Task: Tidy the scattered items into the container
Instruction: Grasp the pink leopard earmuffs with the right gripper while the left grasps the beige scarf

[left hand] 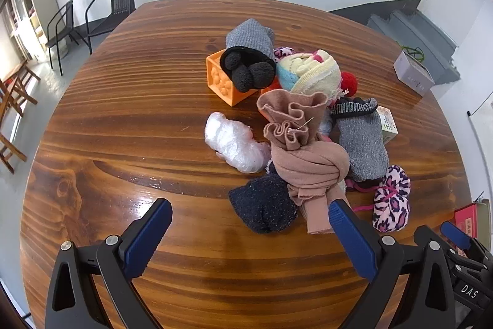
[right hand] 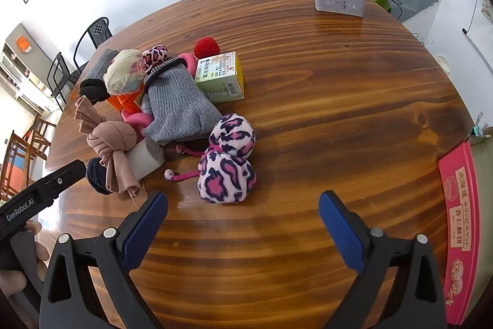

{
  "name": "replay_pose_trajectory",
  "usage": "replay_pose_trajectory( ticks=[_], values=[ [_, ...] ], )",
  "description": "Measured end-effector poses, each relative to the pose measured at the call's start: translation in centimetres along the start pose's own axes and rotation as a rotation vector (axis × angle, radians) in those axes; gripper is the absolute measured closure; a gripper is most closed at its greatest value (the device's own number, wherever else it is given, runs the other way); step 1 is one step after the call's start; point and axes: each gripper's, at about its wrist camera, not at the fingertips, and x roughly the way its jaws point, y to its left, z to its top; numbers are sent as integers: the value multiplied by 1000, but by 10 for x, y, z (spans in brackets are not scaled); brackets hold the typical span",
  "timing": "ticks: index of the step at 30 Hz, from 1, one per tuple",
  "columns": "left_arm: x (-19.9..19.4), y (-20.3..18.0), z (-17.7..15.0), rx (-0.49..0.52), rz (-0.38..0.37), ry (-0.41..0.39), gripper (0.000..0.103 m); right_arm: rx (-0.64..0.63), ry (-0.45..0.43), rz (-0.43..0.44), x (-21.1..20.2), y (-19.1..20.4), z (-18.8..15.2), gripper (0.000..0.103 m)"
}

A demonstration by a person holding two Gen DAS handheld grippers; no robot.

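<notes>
left gripper: jaws were wide open with nothing between the pads, hovering low over the table, looked lined up for a first pick

right gripper: same deal, jaws spread apart and empty, parked just short of the pile

pile: socks and bits were heaped together mid-table, most of them touching or stacked, so I'd guess they got dumped there as 1 mess

orange box: sat at the far side of the pile with a black sock and a grey sock flopped over its top; my guess is this was the container, can't be sure

navy sock: lay between the left jaws but a bit ahead of the tips, nearer the right pad, not touching either

tan knot: draped over the navy one, its tail ran down just beside the right pad

leopard sock: nearest the right gripper, ahead of the left pad and slightly outside dead centre

plastic wad: sat apart, just left of the tan knot

status: nothing grabbed, pretty much all of it was left to do
</notes>
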Motion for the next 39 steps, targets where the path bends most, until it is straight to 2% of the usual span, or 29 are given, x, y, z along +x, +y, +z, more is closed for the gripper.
replay_pose_trajectory(
  ticks=[10, 17, 19, 23, 28, 34, 39],
  values=[
    [10, -2, 4, -8, -17, 21, 0, -6, 20, -8, 13, -2, 3, 4],
    [11, -9, 4, 11, -48, 18, 0, -14, 31, 6, 22, 0, 10, 9],
    [12, -10, 5, 15, -42, 19, 0, -19, 38, 10, 27, 3, 12, 12],
    [13, -6, 7, 9, -13, 9, 0, -25, 63, 32, 40, 10, 18, 24],
    [12, 0, 8, -15, -14, 7, 0, -30, 88, 32, 56, 15, 24, 31],
    [16, -6, 11, -16, -49, 13, 0, -75, 102, 3, 67, 19, 25, 52],
    [17, -21, 14, 5, -47, -7, 0, -70, 89, -27, 61, 13, 21, 55]
  ],
)
